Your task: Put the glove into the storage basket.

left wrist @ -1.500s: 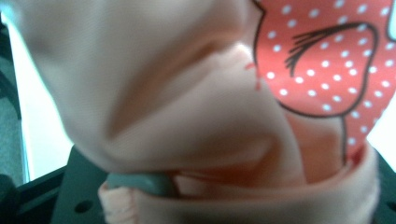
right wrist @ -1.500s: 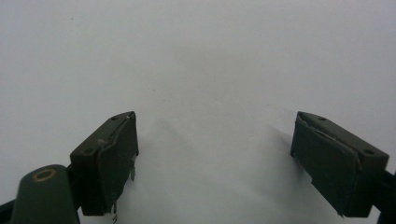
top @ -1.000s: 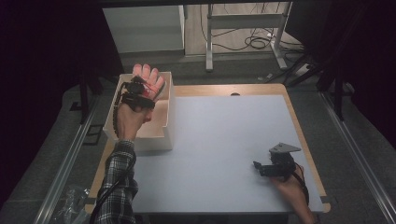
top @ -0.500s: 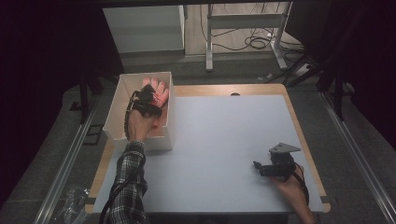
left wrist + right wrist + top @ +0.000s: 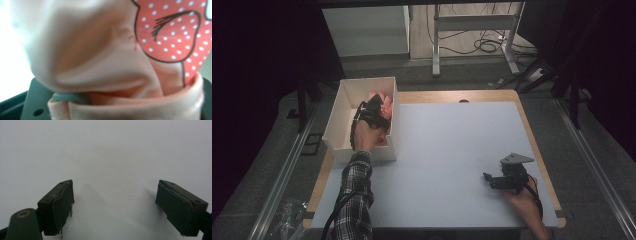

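Soft pink cloth (image 5: 100, 62) — matt white table (image 5: 452, 150)

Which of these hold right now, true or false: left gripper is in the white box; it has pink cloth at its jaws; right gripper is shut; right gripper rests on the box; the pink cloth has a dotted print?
1. The left gripper is in the white box. True.
2. Pink cloth is at its jaws. True.
3. The right gripper is shut. False: its jaws stand wide apart, nothing between them.
4. The right gripper rests on the box. False: it is over the white table surface, far from the box.
5. The cloth has a white-dotted red print. True.
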Demonstrator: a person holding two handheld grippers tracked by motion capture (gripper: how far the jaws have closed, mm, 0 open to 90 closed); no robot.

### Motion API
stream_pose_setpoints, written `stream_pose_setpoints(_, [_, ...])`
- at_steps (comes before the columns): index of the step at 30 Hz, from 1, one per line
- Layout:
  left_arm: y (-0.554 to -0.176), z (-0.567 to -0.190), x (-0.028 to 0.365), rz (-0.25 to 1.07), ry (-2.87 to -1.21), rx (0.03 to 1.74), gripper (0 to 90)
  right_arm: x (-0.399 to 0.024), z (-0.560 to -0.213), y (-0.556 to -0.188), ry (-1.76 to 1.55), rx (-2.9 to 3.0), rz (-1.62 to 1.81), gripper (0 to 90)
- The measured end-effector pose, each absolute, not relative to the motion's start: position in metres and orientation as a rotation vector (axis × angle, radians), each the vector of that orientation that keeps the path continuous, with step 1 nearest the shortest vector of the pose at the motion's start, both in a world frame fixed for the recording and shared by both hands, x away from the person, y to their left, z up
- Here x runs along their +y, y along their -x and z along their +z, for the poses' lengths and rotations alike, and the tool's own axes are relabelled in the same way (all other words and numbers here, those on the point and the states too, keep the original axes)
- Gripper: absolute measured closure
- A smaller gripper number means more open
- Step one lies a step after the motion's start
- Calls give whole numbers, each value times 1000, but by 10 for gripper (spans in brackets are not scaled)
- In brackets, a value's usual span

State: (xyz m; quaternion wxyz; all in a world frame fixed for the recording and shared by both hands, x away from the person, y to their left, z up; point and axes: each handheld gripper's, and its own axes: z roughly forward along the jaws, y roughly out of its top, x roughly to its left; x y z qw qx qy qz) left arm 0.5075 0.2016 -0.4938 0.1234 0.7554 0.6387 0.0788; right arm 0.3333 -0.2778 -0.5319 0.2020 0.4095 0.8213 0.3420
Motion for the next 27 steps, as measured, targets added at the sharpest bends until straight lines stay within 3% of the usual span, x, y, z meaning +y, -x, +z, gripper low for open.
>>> stream_pose_setpoints(11, [-508,-503,202,181,-2220,1866,176,-278,-532,-333,-1143,2294,955,150])
stream_pose_setpoints(20, [-508,-505,203,110,-2231,1877,21,-278,-532,-333,-1144,2294,955,150])
stream_pose_setpoints(27, [-503,-492,205,111,-2189,1846,0,-278,-532,-333,-1144,2293,955,150])
